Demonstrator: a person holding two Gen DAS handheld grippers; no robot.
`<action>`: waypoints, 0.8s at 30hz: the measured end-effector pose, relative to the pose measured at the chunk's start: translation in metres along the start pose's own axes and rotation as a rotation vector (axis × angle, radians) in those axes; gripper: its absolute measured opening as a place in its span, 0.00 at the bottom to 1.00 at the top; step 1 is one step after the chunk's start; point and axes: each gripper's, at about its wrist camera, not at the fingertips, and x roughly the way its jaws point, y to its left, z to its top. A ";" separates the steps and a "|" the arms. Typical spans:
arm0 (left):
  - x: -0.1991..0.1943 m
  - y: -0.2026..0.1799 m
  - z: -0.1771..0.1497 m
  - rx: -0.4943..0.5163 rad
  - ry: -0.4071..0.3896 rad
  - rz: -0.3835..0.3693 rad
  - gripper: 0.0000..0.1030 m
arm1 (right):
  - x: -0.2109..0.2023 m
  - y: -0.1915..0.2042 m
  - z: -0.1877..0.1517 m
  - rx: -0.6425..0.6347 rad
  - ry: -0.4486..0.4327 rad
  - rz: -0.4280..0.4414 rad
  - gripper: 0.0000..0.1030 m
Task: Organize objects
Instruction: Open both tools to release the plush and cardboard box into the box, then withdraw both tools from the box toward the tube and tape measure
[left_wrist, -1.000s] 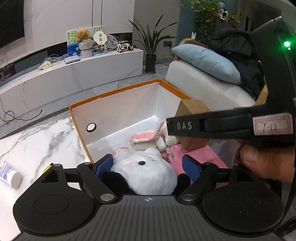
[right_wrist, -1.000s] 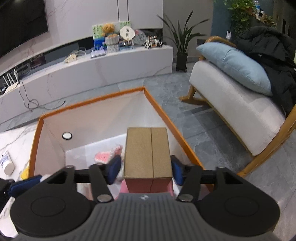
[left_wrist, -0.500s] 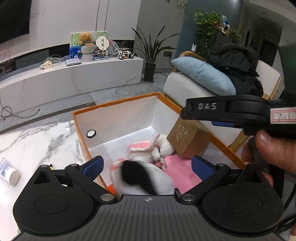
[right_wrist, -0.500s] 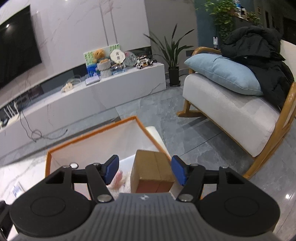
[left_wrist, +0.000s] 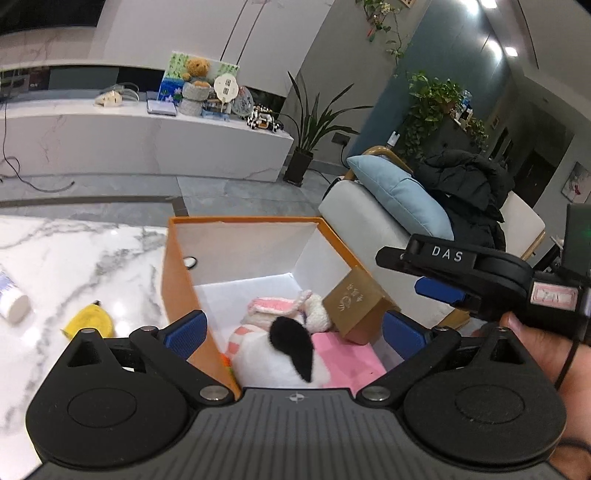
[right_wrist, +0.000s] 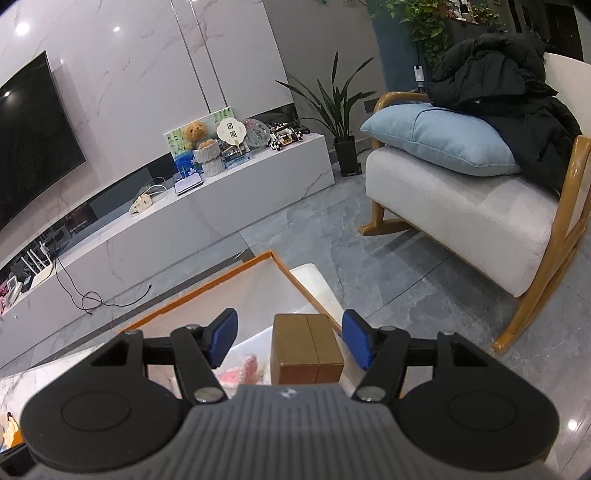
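Marble tabletop scene: left gripper (left_wrist: 293, 330) spread wide and empty right above the orange box (left_wrist: 177, 280) holding a white plush (left_wrist: 273, 354), pink bunny (left_wrist: 280, 306) and, off to its right, a tilted brown carton (left_wrist: 354, 306), with right gripper (right_wrist: 290, 338) also spread above that carton.

What my claws and the frame edges keep from me

My left claw (left_wrist: 293, 332) body covers the white plush (left_wrist: 280, 354)'s lower half; the tube (left_wrist: 11, 301) runs off the left edge; my right claw (right_wrist: 288, 338) hides the gold box (right_wrist: 306, 349)'s base and most of the orange box (right_wrist: 291, 275).
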 end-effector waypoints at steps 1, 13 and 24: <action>-0.003 0.002 0.000 0.005 -0.004 0.004 1.00 | -0.001 0.002 0.000 0.003 0.000 0.005 0.63; -0.052 0.036 -0.001 0.025 -0.048 0.025 1.00 | -0.034 0.046 -0.011 -0.102 -0.060 0.076 0.63; -0.097 0.104 -0.010 -0.035 -0.076 0.100 1.00 | -0.058 0.102 -0.034 -0.200 -0.084 0.130 0.63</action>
